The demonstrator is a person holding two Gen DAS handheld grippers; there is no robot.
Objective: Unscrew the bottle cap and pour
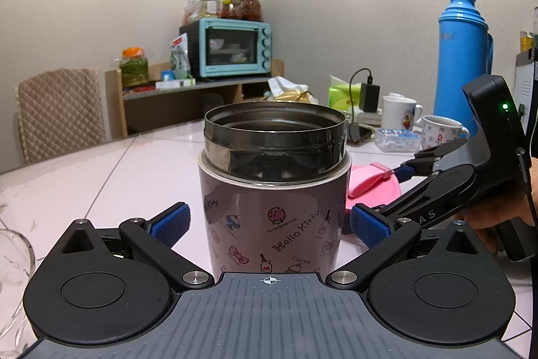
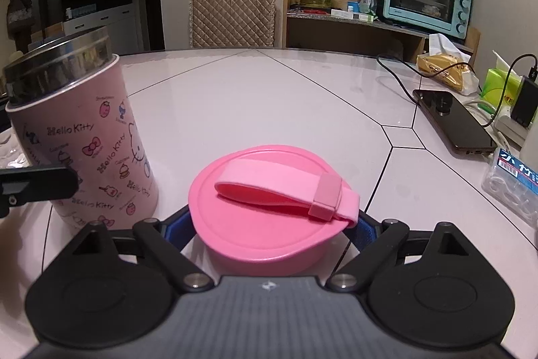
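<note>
We see the upright pink steel-rimmed Hello Kitty bottle (image 1: 274,190), uncapped, between the open left gripper (image 1: 269,224) fingers; beside the bottle, the right gripper (image 2: 272,231) clasps the pink strapped plastic cap (image 2: 269,207).

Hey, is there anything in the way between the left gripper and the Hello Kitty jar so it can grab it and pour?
Nothing visible. The left gripper is open, its blue pads either side of the jar with small gaps. The pink lid is already off, sitting in the right gripper to the jar's right. A glass shows at the far left edge.
</note>
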